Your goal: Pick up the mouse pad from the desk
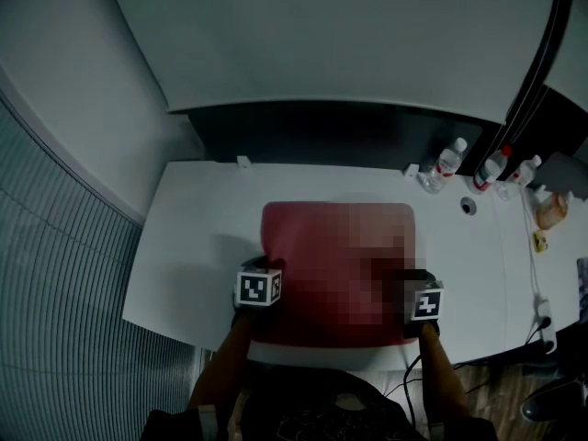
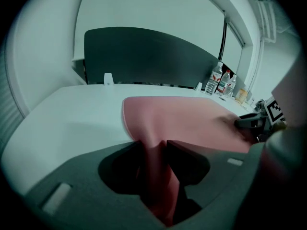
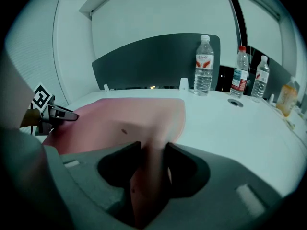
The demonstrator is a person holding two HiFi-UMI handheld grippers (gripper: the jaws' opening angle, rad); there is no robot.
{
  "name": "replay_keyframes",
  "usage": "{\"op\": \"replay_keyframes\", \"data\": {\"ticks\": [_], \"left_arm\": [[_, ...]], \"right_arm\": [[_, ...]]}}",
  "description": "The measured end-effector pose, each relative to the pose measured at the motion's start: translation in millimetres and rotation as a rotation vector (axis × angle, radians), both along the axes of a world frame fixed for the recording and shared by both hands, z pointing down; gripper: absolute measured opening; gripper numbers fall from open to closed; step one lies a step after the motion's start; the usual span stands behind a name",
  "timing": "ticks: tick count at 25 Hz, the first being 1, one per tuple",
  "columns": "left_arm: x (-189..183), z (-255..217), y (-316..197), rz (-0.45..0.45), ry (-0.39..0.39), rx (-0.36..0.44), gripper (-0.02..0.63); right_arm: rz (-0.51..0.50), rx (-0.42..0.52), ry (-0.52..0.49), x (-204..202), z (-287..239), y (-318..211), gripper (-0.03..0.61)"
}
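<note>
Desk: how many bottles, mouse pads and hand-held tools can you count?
Clear water bottles: 3
Orange bottle: 1
Red mouse pad: 1
Tools: 2 (left tool, right tool)
Total: 7

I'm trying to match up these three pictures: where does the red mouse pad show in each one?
Head view: mouse pad at centre, on the white desk.
Left gripper view: centre-right, its near edge pinched in the left tongs.
Right gripper view: centre-left, near edge pinched in the right tongs.
Shared landmark: the dark back panel behind the desk.
</note>
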State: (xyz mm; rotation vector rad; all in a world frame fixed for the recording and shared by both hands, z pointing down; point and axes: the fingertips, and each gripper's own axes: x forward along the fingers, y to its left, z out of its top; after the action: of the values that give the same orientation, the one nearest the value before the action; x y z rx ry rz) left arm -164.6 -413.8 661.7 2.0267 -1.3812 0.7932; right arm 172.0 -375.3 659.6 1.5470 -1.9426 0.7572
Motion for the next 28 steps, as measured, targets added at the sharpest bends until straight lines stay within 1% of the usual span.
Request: {"op": "replay_keyframes", "data": {"ticks": [1,3,10,16,20,28], "left_arm": [[1.6,-0.7,0.4,0.007,0.002,-0.001,0.173],[3.9,-2.8,0.7,0.018,0.001,-0.001,0.158],[12.9,-12.6,3.6,0.042,0.011,0.014,0.097],[18.4,-26.6,6.2,0.046,0.024,0.03,0.083],[22.0,-36.6,10.3,0.04,0.033,0.044,0.08],[34.1,-60.2,17.1,0.032,0.053,0.081,0.074]], "right_arm": [[-0.009,0.002,-0.002,-1.7,-1.0,-0.6,0.17],[-0.015,0.0,0.006,-2.8,-1.9,-0.3,0.152],[-0.035,-0.007,0.001,-5.5,-4.1,1.2,0.127],[-0.048,-0.001,-0.037,-9.1,-10.8,3.8,0.101],[-0.07,0.037,-0.051,-15.0,-21.1,4.0,0.092],[-0.1,0.079,-0.066,-20.4,-42.5,7.7,0.074]]}}
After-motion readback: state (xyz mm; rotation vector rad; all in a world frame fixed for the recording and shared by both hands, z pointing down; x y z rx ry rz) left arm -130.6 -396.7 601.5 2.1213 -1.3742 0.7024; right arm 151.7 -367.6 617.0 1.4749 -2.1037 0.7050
